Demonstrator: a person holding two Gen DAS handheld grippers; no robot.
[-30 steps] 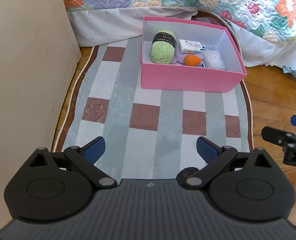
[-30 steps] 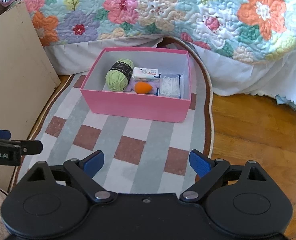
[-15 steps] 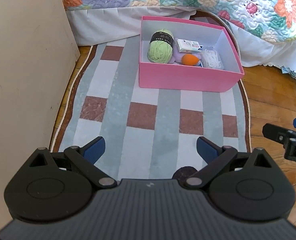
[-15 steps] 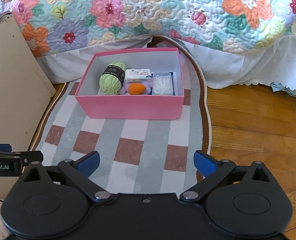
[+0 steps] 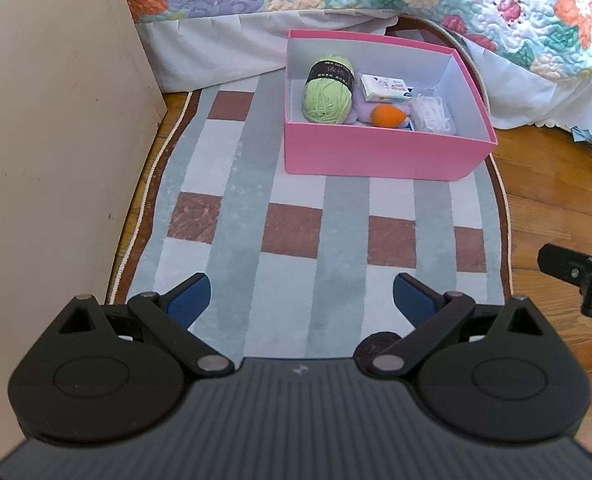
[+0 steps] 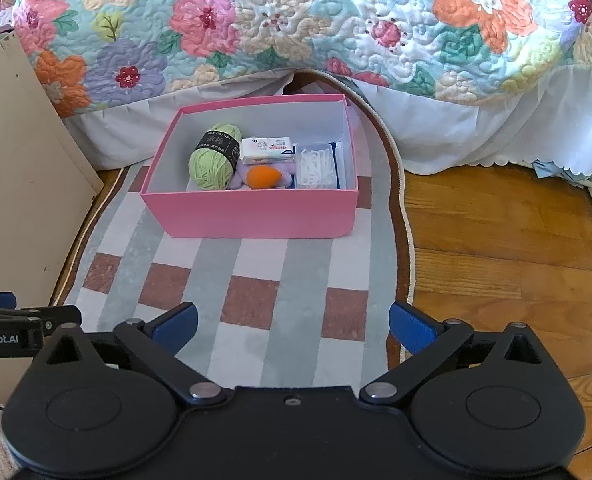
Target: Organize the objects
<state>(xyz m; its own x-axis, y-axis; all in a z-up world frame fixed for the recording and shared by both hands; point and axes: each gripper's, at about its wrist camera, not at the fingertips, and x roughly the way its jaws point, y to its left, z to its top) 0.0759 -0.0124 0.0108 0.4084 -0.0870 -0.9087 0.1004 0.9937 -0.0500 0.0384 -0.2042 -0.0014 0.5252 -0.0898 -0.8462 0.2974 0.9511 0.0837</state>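
Note:
A pink box stands on a checked rug near the bed. Inside lie a green yarn ball, a white tissue pack, an orange egg-shaped sponge on a purple soft thing, and a clear case of white picks. My left gripper hangs open over the rug, well short of the box, nothing between its fingers. My right gripper is likewise open and empty above the rug's near end.
A beige cabinet panel walls off the left. A floral quilt with a white skirt hangs behind the box. Wooden floor lies to the right, with papers under the bed edge. The rug stretches between grippers and box.
The right gripper's view rolled a little and the box now sits more squarely ahead; its jaws stand slightly wider than one second ago. The left gripper has hardly moved.

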